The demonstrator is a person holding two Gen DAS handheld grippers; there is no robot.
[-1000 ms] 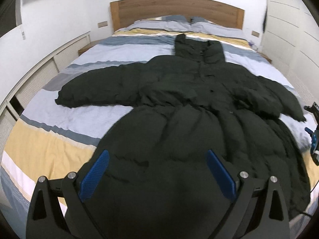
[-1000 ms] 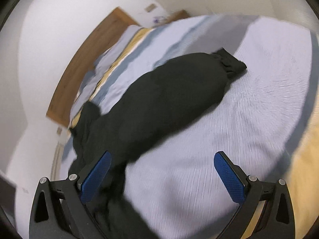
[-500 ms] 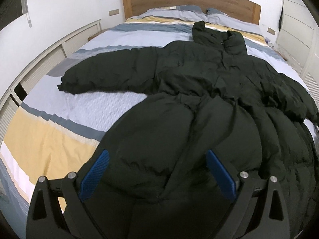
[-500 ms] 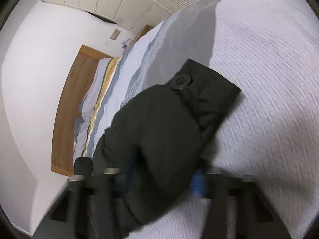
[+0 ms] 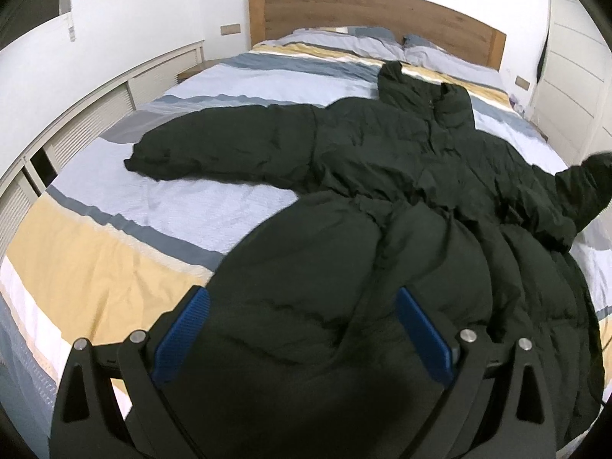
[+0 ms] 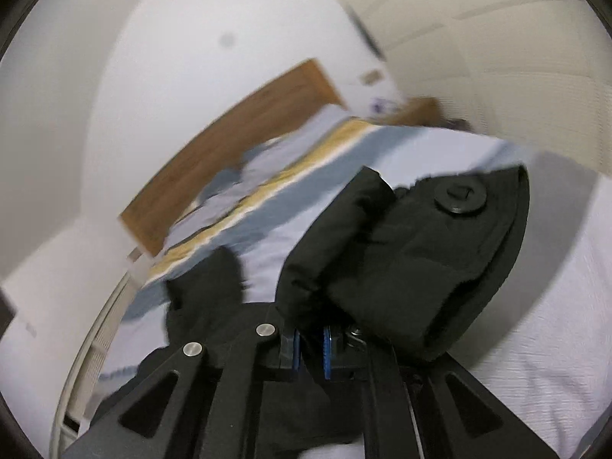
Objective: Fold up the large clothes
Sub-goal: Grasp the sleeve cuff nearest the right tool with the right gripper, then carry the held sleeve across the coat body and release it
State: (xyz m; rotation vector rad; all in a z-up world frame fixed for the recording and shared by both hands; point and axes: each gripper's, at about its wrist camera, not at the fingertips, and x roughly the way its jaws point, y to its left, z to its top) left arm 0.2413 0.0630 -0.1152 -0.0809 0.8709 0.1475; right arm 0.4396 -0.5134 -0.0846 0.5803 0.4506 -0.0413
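Note:
A large black puffer coat (image 5: 401, 199) lies spread on the striped bed (image 5: 114, 244), hood toward the headboard, left sleeve (image 5: 214, 145) stretched out flat. My left gripper (image 5: 302, 329) is open and empty, hovering over the coat's lower hem. My right gripper (image 6: 310, 348) is shut on the right sleeve (image 6: 413, 260) near its cuff, which has a round black button (image 6: 461, 193). The sleeve is lifted off the bed; in the left wrist view its raised end (image 5: 593, 179) shows at the right edge.
A wooden headboard (image 5: 375, 11) and pillows (image 5: 344, 40) are at the far end. A slatted white cabinet (image 5: 76, 126) runs along the left side. White wardrobe doors (image 5: 573, 61) stand at the right. The right wrist view is motion-blurred.
My right gripper closed on the right sleeve's cuff end and lifted it off the bed. My left gripper shifted leftward over the hem and stayed open.

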